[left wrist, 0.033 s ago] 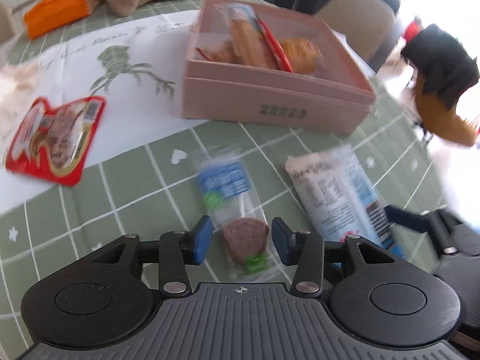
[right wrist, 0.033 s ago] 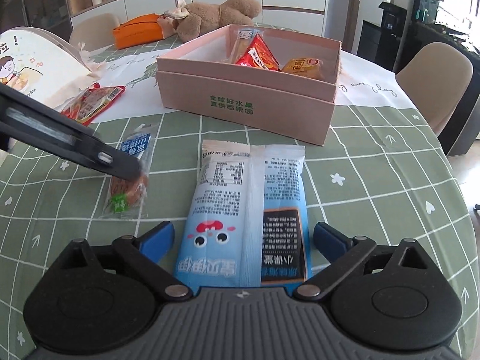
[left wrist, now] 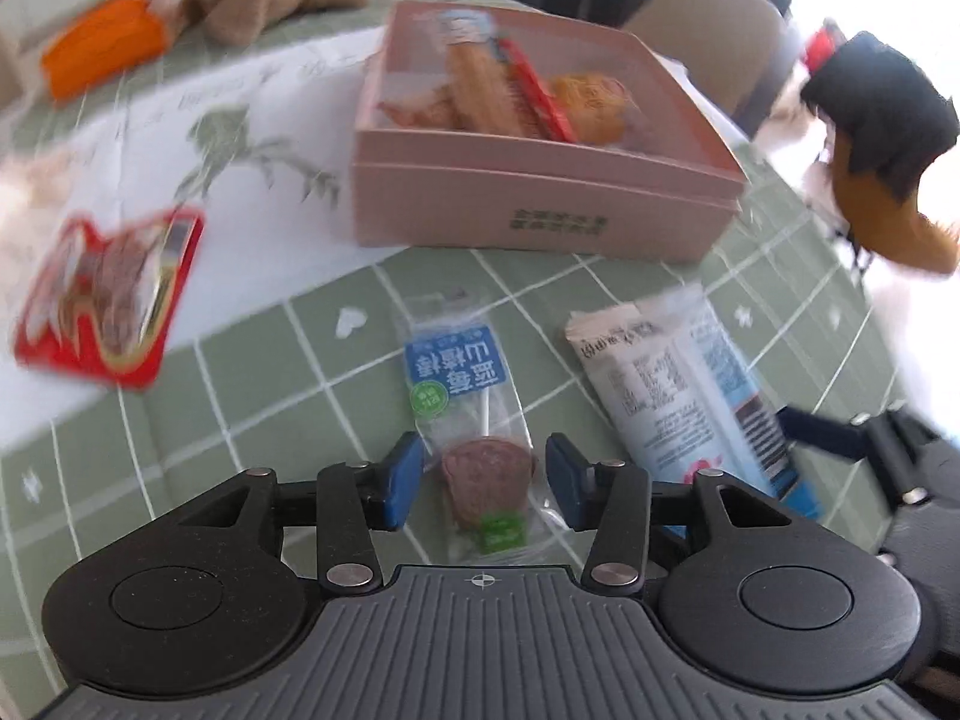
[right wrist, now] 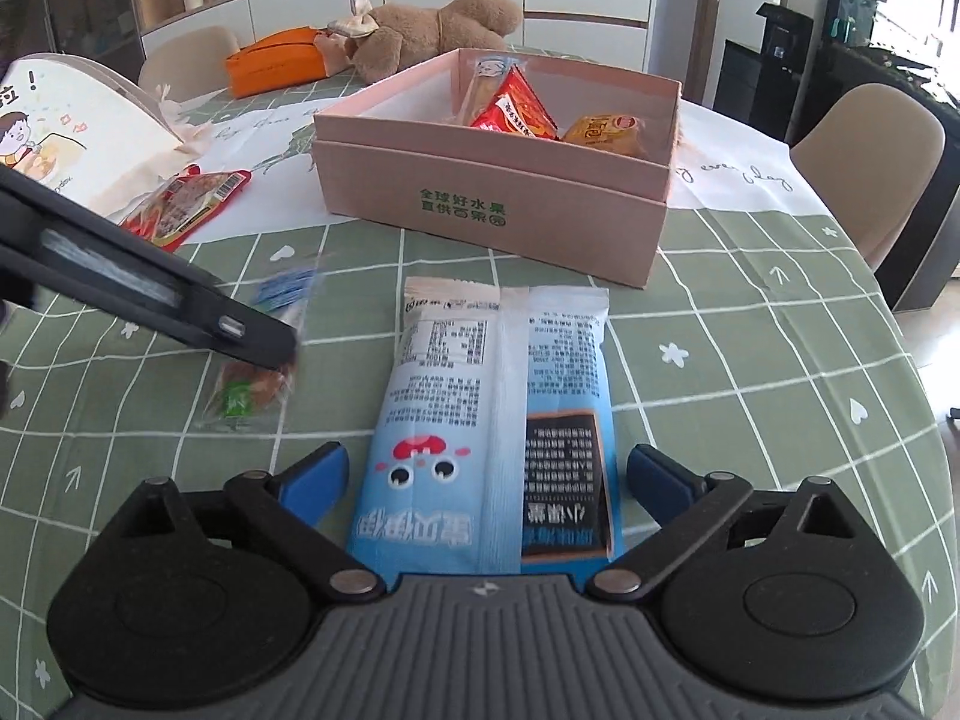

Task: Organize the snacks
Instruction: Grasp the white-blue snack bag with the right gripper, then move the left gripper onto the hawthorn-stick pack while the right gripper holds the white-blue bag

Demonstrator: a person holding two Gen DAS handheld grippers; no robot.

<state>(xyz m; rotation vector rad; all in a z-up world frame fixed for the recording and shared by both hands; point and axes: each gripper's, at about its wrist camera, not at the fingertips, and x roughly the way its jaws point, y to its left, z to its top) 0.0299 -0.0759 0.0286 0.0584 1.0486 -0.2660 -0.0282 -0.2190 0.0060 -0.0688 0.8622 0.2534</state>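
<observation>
A pink box (left wrist: 540,210) (right wrist: 480,204) holds several snack packets. My left gripper (left wrist: 480,480) is open, its blue pads on either side of a small clear packet with a blue label and a brown snack (left wrist: 474,420) lying on the green checked cloth; the packet also shows in the right wrist view (right wrist: 252,390) under the left gripper's finger (right wrist: 180,312). My right gripper (right wrist: 486,480) is open wide around the near end of a large blue and white snack bag (right wrist: 498,420) (left wrist: 678,384), not touching it. A red packet (left wrist: 108,294) (right wrist: 186,204) lies to the left.
A brown plush toy (right wrist: 432,30) and an orange pouch (right wrist: 276,63) lie behind the box. A white printed bag (right wrist: 66,132) stands at the left. Beige chairs (right wrist: 870,162) stand around the round table, whose edge curves down at the right.
The left view has shifted slightly and is blurred by motion; the small clear packet sits a little deeper between the left pads. The right gripper and the blue bag are unchanged.
</observation>
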